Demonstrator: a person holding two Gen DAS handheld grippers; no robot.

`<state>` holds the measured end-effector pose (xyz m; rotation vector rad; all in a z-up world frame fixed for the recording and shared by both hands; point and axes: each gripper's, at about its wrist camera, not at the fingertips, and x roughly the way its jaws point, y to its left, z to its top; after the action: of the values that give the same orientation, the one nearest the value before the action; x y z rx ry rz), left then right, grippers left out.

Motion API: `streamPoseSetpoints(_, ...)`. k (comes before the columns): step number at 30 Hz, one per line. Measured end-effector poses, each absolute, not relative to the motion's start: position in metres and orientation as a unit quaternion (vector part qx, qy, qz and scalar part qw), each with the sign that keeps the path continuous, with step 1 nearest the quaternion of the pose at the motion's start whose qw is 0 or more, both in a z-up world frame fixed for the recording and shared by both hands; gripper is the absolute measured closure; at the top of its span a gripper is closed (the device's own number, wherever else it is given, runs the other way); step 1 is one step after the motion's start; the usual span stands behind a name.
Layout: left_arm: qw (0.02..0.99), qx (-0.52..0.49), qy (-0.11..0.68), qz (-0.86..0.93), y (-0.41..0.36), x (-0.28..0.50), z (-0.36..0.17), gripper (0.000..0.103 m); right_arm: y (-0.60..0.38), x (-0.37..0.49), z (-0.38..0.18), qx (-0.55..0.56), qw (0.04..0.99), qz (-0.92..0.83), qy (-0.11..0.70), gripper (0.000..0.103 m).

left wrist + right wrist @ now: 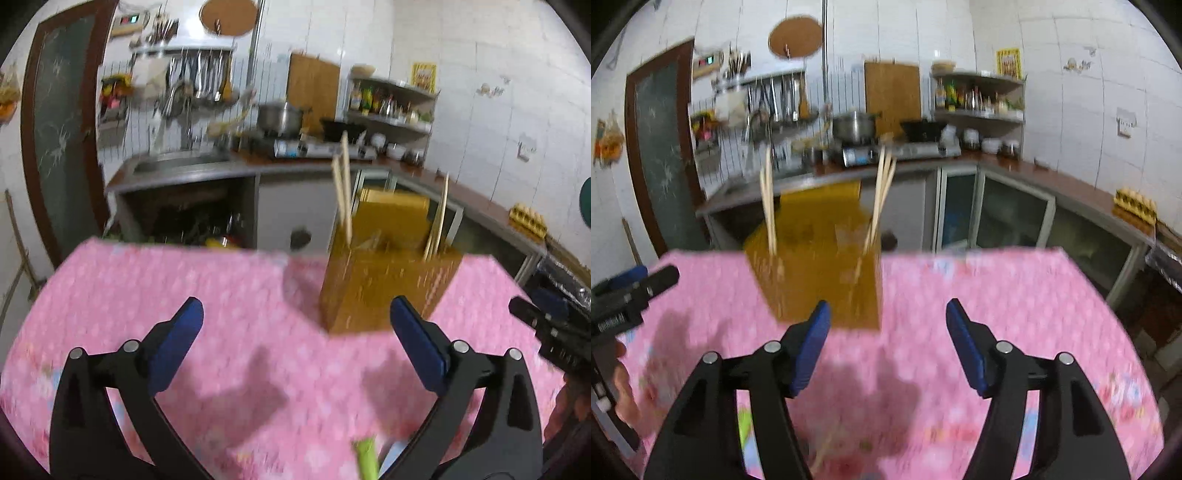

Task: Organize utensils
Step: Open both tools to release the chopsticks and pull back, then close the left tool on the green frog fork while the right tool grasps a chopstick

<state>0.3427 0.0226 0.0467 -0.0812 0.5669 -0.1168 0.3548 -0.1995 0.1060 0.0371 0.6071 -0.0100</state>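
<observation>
1. Two grippers we log: left gripper (297,319) and right gripper (888,321), both with jaws spread wide, nothing between them.
2. We see the wooden utensil holder (384,280) upright on the pink tablecloth (147,288), at 1 o'clock from the left gripper, 11 o'clock from the right.
3. We count chopsticks (768,199) standing in two of its compartments; frames blurred.

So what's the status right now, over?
Left claw open, empty. Right claw open, empty. Wooden holder upright on pink tablecloth, chopsticks in two slots. Nothing blocking.
</observation>
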Motion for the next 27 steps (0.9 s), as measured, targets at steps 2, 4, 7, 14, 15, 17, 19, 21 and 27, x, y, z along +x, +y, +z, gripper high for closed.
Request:
streamPoseSetpoints(2, 0.948, -0.041, 0.310, -0.055, 0.028, 0.335, 0.031, 0.005, -0.196, 0.343, 0.085, 0.024, 0.946, -0.009, 0.323, 0.039)
streamPoseSetpoints(4, 0.941, -0.043, 0.333, -0.048, 0.032, 0.330, 0.020, 0.005, -0.193, 0.337, 0.068, 0.026, 0.938, -0.014, 0.344, 0.039)
streamPoseSetpoints(7, 0.931, -0.044, 0.360, -0.040, 0.035, 0.320, 0.001, 0.005, -0.189, 0.328, 0.046, 0.030, 0.928, -0.021, 0.371, 0.039)
streamPoseSetpoints(14, 0.920, -0.005, 0.392, -0.026, 0.032, 0.312, -0.035, 0.005, -0.178, 0.330, 0.016, 0.030, 0.911, -0.031, 0.410, 0.040)
streamPoseSetpoints(15, 0.918, -0.006, 0.396, -0.027, 0.031, 0.314, -0.035, 0.005, -0.175, 0.329, 0.014, 0.030, 0.910, -0.031, 0.413, 0.040)
streamPoseSetpoints(17, 0.914, -0.005, 0.404, -0.028, 0.031, 0.315, -0.040, 0.005, -0.173, 0.330, 0.009, 0.029, 0.907, -0.031, 0.419, 0.047)
streamPoseSetpoints(19, 0.914, 0.001, 0.405, -0.026, 0.031, 0.315, -0.041, 0.005, -0.172, 0.334, 0.005, 0.034, 0.903, -0.027, 0.428, 0.056)
streamPoseSetpoints(21, 0.916, 0.008, 0.401, -0.022, 0.030, 0.314, -0.042, 0.005, -0.172, 0.337, 0.003, 0.044, 0.898, -0.023, 0.436, 0.058)
streamPoseSetpoints(27, 0.914, 0.005, 0.406, -0.019, 0.030, 0.314, -0.041, 0.005, -0.157, 0.344, -0.002, 0.038, 0.892, -0.012, 0.450, 0.074)
